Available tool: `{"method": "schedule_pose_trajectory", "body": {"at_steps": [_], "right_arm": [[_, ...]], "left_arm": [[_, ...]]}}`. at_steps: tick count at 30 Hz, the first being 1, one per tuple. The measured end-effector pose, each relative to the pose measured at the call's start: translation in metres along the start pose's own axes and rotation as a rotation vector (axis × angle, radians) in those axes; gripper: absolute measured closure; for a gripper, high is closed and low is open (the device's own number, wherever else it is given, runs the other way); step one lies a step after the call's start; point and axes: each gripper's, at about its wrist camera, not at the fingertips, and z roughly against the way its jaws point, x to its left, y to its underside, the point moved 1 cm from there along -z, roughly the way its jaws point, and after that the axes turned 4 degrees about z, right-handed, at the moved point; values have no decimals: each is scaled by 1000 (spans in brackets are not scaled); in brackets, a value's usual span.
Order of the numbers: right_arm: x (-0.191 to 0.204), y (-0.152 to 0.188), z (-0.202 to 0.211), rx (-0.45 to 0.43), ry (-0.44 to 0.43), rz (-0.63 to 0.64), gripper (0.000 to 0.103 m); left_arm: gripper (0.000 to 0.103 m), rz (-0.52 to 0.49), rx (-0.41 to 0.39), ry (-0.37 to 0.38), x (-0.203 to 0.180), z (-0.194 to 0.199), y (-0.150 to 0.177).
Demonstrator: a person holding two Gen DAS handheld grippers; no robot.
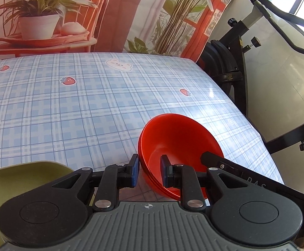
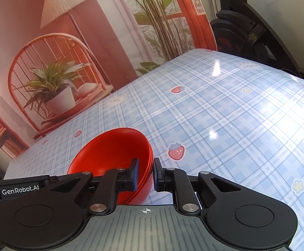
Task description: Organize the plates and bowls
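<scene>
Left wrist view: left claw [image 1: 149, 172] is clamped on the near-left rim of the stacked red bowls [image 1: 179, 140], tilted above the plaid bench [image 1: 89, 104]; a green dish [image 1: 15, 179] sits lower left. Right wrist view: right claw [image 2: 145, 174] pinches the stack's right rim.

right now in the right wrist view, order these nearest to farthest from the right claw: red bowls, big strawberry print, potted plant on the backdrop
1. Red bowls: their rim sits between the right claw pads, low and left of centre.
2. Big strawberry print: on the tablecloth just beyond the claw, slightly right.
3. Potted plant: on the backdrop past the table's far edge, upper left.
</scene>
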Motion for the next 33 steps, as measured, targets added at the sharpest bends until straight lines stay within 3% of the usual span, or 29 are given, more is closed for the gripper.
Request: {"method": "schedule_pose_trajectory", "body": {"at_steps": [15, 33], "right_arm": [[47, -4, 43, -24, -29, 67, 89], [162, -10, 55, -45, -201, 159, 89]], "left_arm": [[81, -8, -113, 7, 12, 70, 7], [81, -5, -253, -85, 68, 176, -9]]}}
